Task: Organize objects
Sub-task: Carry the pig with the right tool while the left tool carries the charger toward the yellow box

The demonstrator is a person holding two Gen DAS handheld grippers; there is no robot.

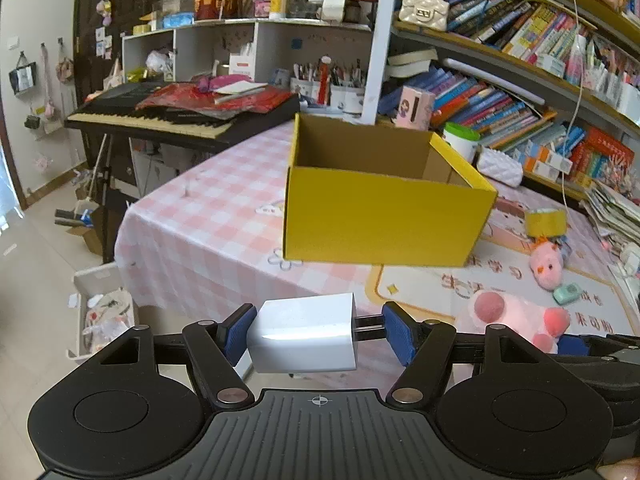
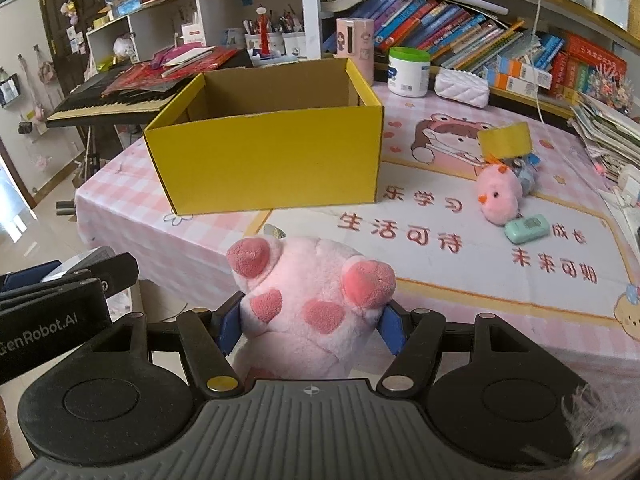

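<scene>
While left gripper (image 1: 318, 334) clamps charger (image 1: 304, 332) (prongs rightward); yellow box (image 1: 380, 216) ahead.

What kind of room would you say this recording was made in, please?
Most likely a child's bedroom or study at home: crowded bookshelves line the wall, an electronic keyboard stands beside the desk, and a pink cartoon desk mat carries plush toys.
</scene>
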